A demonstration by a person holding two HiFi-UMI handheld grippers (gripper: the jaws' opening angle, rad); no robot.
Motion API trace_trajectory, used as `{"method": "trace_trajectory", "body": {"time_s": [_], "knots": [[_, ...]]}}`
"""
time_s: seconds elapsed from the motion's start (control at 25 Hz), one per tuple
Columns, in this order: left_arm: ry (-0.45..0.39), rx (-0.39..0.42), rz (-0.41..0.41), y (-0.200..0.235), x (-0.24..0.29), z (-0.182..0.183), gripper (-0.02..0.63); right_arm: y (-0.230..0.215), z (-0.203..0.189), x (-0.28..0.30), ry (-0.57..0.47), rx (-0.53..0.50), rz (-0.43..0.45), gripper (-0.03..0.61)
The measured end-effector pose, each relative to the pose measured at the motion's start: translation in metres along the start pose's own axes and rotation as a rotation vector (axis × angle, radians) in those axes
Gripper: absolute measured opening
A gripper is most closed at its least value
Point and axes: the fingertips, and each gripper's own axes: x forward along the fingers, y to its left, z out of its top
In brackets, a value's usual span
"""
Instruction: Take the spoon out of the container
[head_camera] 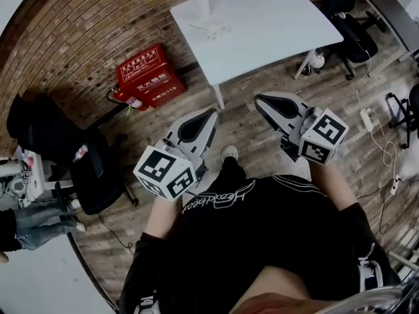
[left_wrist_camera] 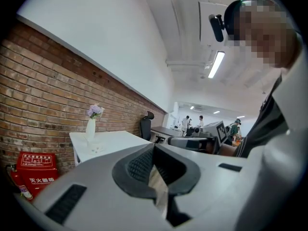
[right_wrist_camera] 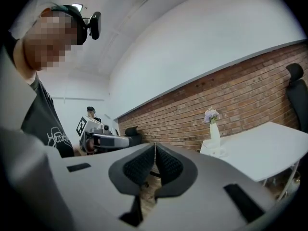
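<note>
- While both grippers are held out in front of the person, the left gripper (left_wrist_camera: pixel 154 149) is seen with its jaws pressed together and nothing between them.
- The right gripper (right_wrist_camera: pixel 155 147) is likewise closed on itself, and no object is pinched.
- Both are pointed toward the white bench (head_camera: pixel 275 25), from which they are kept well apart; only the wooden floor (head_camera: pixel 242 120) is seen beneath them.
- On the bench, a white vase (head_camera: pixel 200 4) with purple flowers is set near the far edge, and a small pale object (head_camera: pixel 219 28) is placed just beside it.
- Neither the spoon nor the container can be made out with certainty; the pale object may be the container, but it is too small to be told.
- The task is judged not yet begun: nothing is grasped, and the approach, the grasp and the lifting out are all left to be done.
</note>
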Motion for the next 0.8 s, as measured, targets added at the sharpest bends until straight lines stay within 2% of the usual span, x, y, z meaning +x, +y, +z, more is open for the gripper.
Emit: {"method": "trace_trajectory", "body": {"time_s": [0.2, 0.36, 0.6, 0.68, 0.8], "knots": [[0.026, -0.034, -0.006, 0.091, 0.026, 0.02, 0.005, -0.061, 0.01, 0.072, 0.037, 0.029, -0.067, -0.002], [0.042, -0.017, -0.017, 0.144, 0.041, 0.039, 0.005, -0.095, 0.019, 0.113, 0.062, 0.038, -0.112, -0.002], [0.051, -0.03, -0.038, 0.191, 0.061, 0.044, 0.005, -0.124, 0.02, 0.149, 0.132, -0.012, -0.15, -0.002], [0.055, -0.038, -0.032, 0.203, 0.066, 0.041, 0.005, -0.136, 0.014, 0.155, 0.186, -0.041, -0.155, -0.001], [0.06, -0.054, -0.014, 0.218, 0.072, 0.036, 0.005, -0.154, 0.008, 0.164, 0.21, -0.05, -0.158, 0.0]]}}
